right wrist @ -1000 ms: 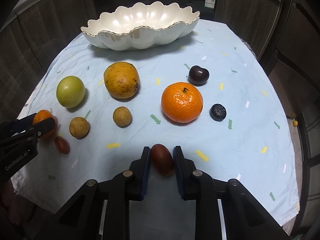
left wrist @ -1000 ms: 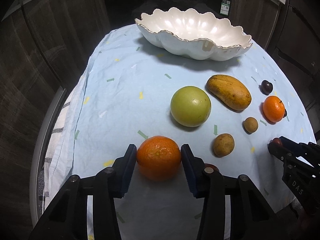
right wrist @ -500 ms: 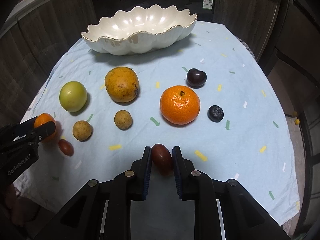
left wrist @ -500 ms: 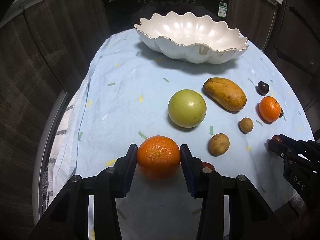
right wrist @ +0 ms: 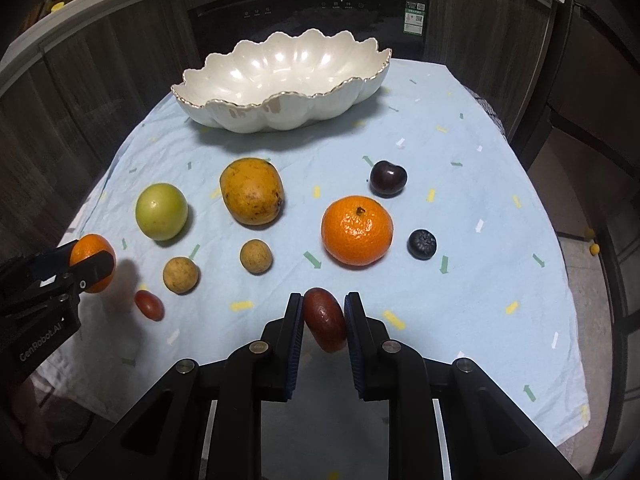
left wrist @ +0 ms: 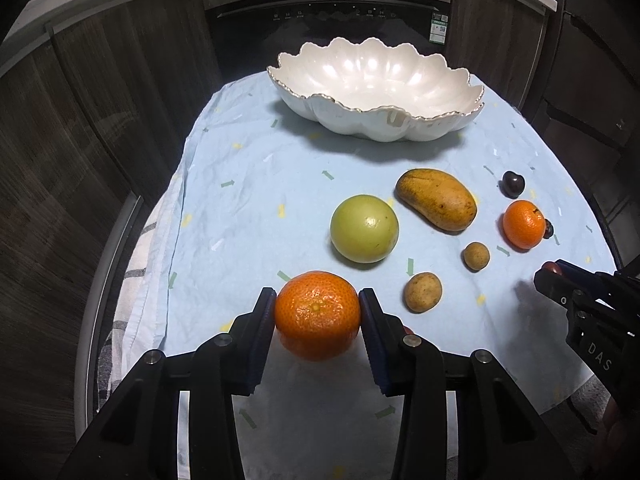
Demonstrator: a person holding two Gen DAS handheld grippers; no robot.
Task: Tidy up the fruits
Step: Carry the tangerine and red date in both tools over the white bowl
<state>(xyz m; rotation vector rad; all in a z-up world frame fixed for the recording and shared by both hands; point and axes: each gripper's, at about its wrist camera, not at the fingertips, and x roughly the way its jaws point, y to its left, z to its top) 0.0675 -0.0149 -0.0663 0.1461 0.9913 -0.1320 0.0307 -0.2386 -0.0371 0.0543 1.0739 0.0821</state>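
My left gripper [left wrist: 317, 312] is shut on an orange [left wrist: 316, 315] and holds it above the cloth; it also shows in the right wrist view [right wrist: 93, 263]. My right gripper [right wrist: 323, 318] is shut on a small dark red oval fruit [right wrist: 325, 319], lifted off the cloth. A white scalloped bowl [left wrist: 384, 120] stands empty at the back of the table. On the cloth lie a green round fruit [left wrist: 364, 229], a mango [left wrist: 437, 199], a second orange [right wrist: 357, 230], two small brown fruits [right wrist: 181, 275] [right wrist: 256, 256], a dark cherry [right wrist: 388, 178], a blueberry [right wrist: 422, 244] and a small red fruit [right wrist: 149, 305].
The table carries a pale blue cloth [right wrist: 460, 184] with coloured flecks. Dark wood cabinets [left wrist: 80, 120] and an oven front [left wrist: 328, 16] stand close behind and to the sides. The floor [right wrist: 588, 264] shows past the right table edge.
Both grippers have risen and pulled back, lifting the orange and the dark red fruit off the cloth. The bowl and the other fruits have not moved.
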